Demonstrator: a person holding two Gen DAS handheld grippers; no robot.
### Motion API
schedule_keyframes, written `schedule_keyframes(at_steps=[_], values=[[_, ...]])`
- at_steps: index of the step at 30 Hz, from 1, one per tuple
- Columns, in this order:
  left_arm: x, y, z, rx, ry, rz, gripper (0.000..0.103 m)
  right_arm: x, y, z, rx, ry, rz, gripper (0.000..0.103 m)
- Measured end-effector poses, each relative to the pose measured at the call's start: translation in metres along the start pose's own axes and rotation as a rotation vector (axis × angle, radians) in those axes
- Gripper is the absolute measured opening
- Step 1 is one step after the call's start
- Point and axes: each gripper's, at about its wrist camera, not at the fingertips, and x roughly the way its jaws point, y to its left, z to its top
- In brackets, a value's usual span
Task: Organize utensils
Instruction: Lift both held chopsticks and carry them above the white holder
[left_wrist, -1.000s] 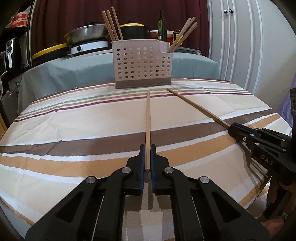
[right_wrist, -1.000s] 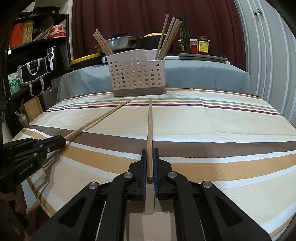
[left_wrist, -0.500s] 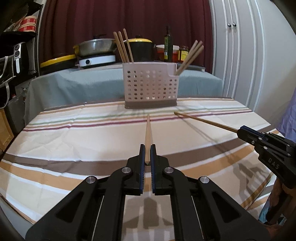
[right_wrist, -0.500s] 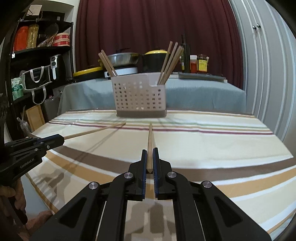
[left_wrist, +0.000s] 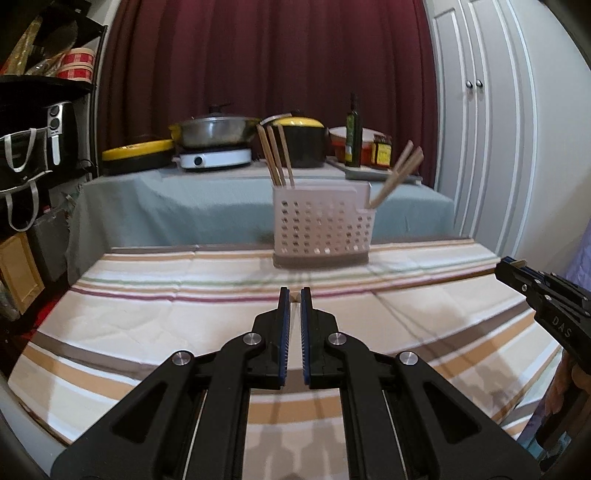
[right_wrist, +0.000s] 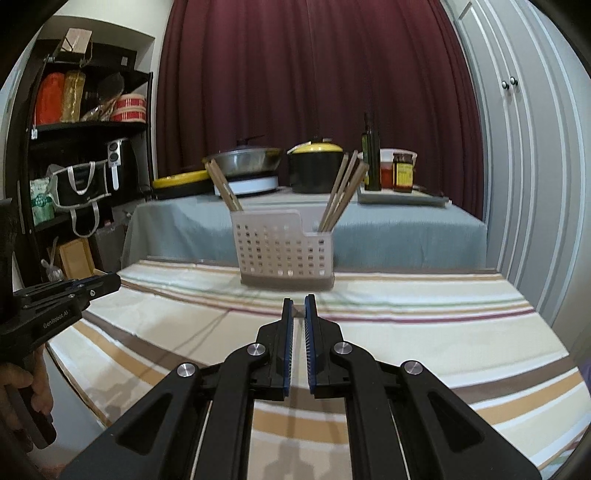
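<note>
**Chopsticks gripped end-on in both grippers, basket ahead**

Chopsticks: one per gripper, each seen only as a small wooden end between the fingertips. Left gripper (left_wrist: 295, 295) has jaws nearly closed, clamped on a chopstick end (left_wrist: 295, 295), raised above the striped tablecloth (left_wrist: 147, 325). White perforated utensil basket (left_wrist: 320, 232) stands ahead at the table's far edge; three chopsticks (left_wrist: 275, 157) lean in its left compartment, more chopsticks (left_wrist: 397, 173) lean in the lower right compartment. Right gripper (right_wrist: 299, 308) has jaws narrow too, pinching a chopstick tip (right_wrist: 298, 309), also off the cloth. Each gripper shows at the edge of the other's view.
</note>
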Motion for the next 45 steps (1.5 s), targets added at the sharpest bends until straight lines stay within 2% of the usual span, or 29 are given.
schedule_keyframes(at_steps=[10, 32, 45], values=[[-0.010, 0.021, 0.040, -0.040, -0.039, 0.037, 0.006, -0.002, -0.001, 0.033, 0.014, -0.051, -0.004, 0.007], [0.052, 0.037, 0.096, -0.044, -0.030, 0.032, 0.006, 0.051, -0.005, 0.077, 0.010, -0.066, 0.012, 0.007], [0.060, 0.036, 0.122, -0.063, -0.035, -0.040, 0.006, 0.057, -0.009, 0.100, 0.029, -0.084, 0.033, 0.007]])
